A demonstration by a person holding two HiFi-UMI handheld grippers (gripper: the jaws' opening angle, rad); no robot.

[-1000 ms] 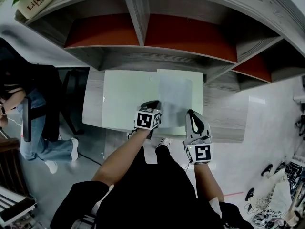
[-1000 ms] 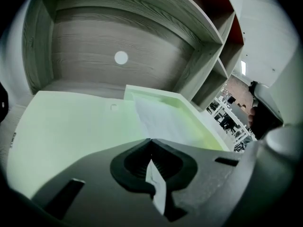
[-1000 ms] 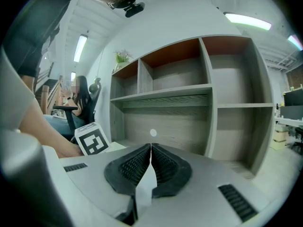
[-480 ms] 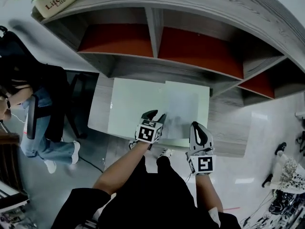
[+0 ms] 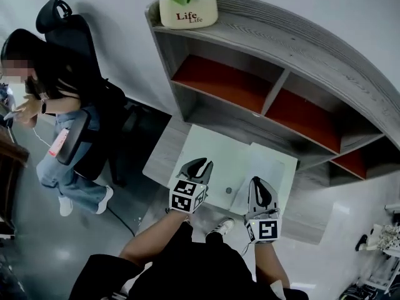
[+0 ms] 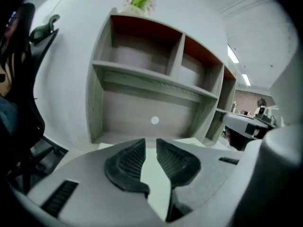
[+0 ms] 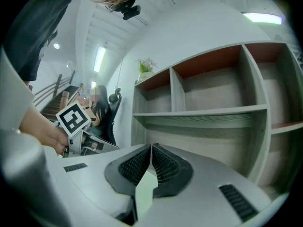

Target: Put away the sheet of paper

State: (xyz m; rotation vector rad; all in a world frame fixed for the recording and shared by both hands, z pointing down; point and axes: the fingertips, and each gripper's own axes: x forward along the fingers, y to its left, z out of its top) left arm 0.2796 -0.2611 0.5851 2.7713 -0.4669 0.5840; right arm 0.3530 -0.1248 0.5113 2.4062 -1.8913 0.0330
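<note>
A pale grey sheet of paper (image 5: 267, 166) lies flat on the right part of a light green low table (image 5: 209, 147). My right gripper (image 5: 259, 181) rests over the sheet's near edge. Its jaws touch at the tips in the right gripper view (image 7: 151, 146), and I see no paper pinched between them. My left gripper (image 5: 199, 162) hovers over bare table to the left of the sheet. Its jaws are closing with a narrow gap and nothing between them (image 6: 150, 143).
A grey shelf unit (image 5: 250, 92) with red back panels stands behind the table, its cubbies bare. A potted plant (image 5: 187, 8) sits on top. A person in an office chair (image 5: 59, 105) is at the far left. My legs and shoes are just below the table's near edge.
The head view has swung up and left, so the shelf top and the plant show. My left gripper has come off the sheet's near left corner and its jaws have parted.
</note>
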